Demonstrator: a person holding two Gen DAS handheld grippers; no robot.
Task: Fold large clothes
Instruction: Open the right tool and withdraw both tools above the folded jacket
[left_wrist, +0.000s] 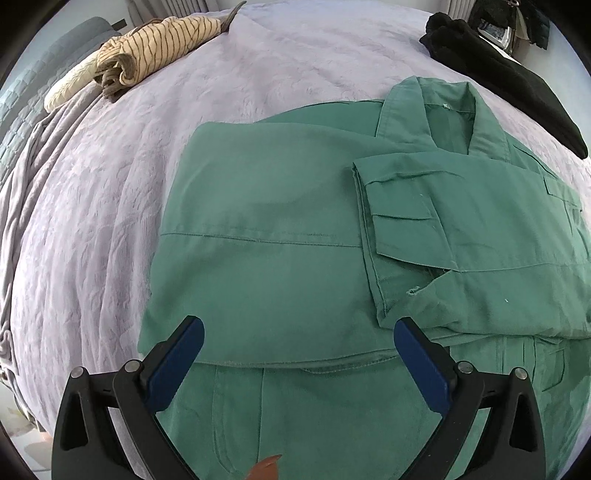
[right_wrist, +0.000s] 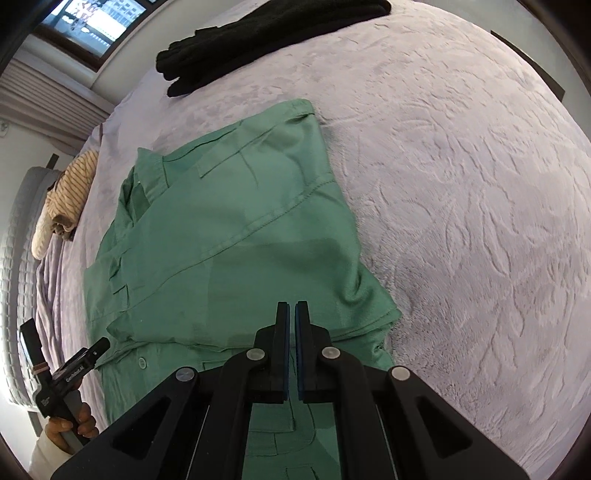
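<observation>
1. A green work jacket (left_wrist: 280, 229) is laid out on a bed covered by a lilac plush blanket (left_wrist: 110, 206), with the collar (left_wrist: 447, 107) pointed away from the camera in the left wrist view.
2. Both sleeves are seen folded in over the body of the jacket, and a cuffed sleeve end (left_wrist: 402, 206) is left lying across the chest, just under the collar.
3. The left gripper (left_wrist: 299, 343) is held low over the near part of the jacket. Its jaws are spread wide apart and nothing is gripped between them; the blue pads (left_wrist: 184, 354) are seen above the fabric, though whether they touch it can't really be told.
4. The right gripper (right_wrist: 291, 321) is held over the near right side of the jacket (right_wrist: 229, 236). Its jaws are pressed nearly together, only a thin slit is left, and no cloth is seen pinched in there.
5. In the right wrist view the left gripper's handle is seen at the bottom left, wrapped by a bare hand (right_wrist: 74, 424).
6. A striped beige garment (left_wrist: 155, 51) is bundled up at the far left edge of the bed, well apart from the jacket.
7. A black garment (left_wrist: 502, 77) is laid at the far right, near the collar but not touching it.
</observation>
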